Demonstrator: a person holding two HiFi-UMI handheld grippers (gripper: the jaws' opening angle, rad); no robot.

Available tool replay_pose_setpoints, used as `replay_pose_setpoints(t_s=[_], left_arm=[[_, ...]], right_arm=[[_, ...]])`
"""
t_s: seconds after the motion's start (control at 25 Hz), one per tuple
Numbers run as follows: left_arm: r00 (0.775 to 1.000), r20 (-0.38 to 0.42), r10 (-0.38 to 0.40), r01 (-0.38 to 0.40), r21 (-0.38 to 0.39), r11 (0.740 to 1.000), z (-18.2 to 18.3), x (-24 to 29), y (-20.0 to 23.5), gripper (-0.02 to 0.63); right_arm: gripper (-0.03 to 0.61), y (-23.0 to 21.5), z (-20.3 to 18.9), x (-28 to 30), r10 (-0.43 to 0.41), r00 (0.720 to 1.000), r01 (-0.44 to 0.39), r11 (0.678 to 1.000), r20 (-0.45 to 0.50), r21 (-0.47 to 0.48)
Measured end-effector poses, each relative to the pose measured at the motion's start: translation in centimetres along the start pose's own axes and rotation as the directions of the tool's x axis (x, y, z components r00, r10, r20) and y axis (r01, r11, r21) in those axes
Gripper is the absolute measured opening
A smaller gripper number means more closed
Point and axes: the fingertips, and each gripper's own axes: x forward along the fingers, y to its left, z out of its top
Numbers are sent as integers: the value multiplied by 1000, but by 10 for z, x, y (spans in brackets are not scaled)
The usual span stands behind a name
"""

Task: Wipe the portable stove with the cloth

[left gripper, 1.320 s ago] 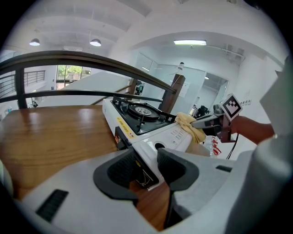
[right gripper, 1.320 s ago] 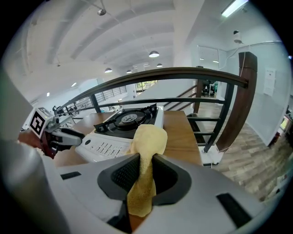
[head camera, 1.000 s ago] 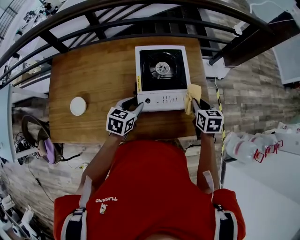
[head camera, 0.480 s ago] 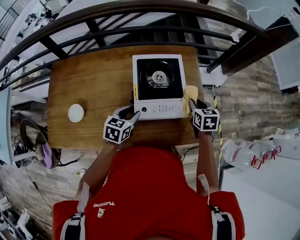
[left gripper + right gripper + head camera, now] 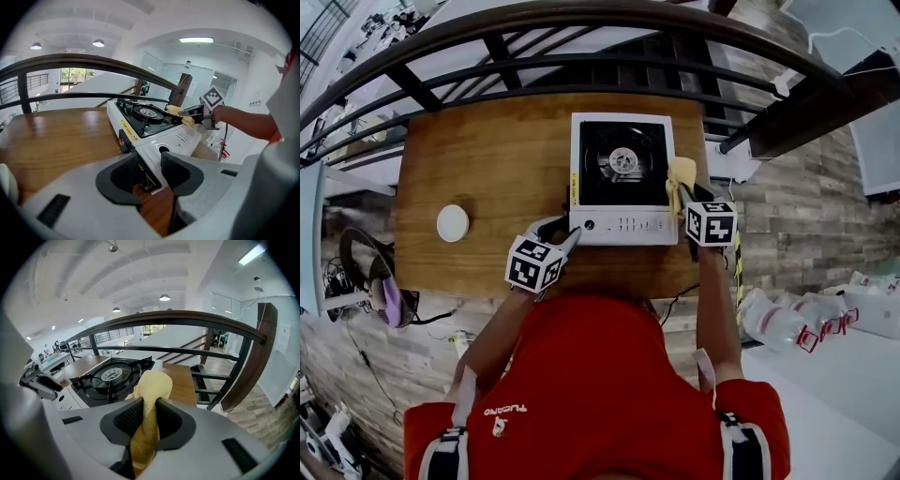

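Observation:
The portable stove (image 5: 623, 223), white with a black burner top, stands on the wooden table (image 5: 487, 159). My left gripper (image 5: 562, 228) is at its front left corner; in the left gripper view (image 5: 151, 161) the jaws are close together with the stove's (image 5: 185, 136) corner between them. A yellow cloth (image 5: 681, 172) is pinched in my right gripper (image 5: 686, 192), which is shut on it and rests against the stove's right edge. In the right gripper view (image 5: 150, 411) the cloth (image 5: 152, 383) bulges out ahead of the jaws beside the burner (image 5: 110, 376). The cloth (image 5: 180, 112) also shows in the left gripper view.
A small white round disc (image 5: 453, 223) lies on the table's left part. A dark curved railing (image 5: 581, 47) runs just beyond the table's far edge. Plastic bottles (image 5: 787, 314) lie on the floor at the right. The table's right edge is close to the stove.
My right gripper has slid the cloth away from me along the stove's right edge, from the front right corner to about halfway. The left gripper stays at the front left corner.

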Motion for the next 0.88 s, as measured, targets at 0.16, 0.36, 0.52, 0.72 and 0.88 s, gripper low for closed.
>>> replay_pose_setpoints(t_s=[0.16, 0.36, 0.52, 0.72, 0.88], left_arm=[[1000, -10, 3, -3, -10, 1000, 1, 1, -2, 163], [1000, -21, 12, -13, -19, 1000, 1, 1, -1, 163], [999, -31, 16, -17, -40, 999, 0, 0, 2, 163], [999, -44, 21, -24, -67, 997, 0, 0, 4, 163], [998, -47, 33, -37, -73, 997, -2, 0, 3, 163]], right_arm=[[87, -10, 14, 14, 11, 1000, -11, 1000, 0, -23], [87, -17, 33, 34, 33, 999, -33, 998, 2, -53], [87, -23, 48, 49, 56, 998, -56, 996, 6, -73], [87, -30, 65, 66, 82, 996, -80, 993, 16, -85], [87, -35, 77, 79, 94, 996, -92, 989, 7, -113]])
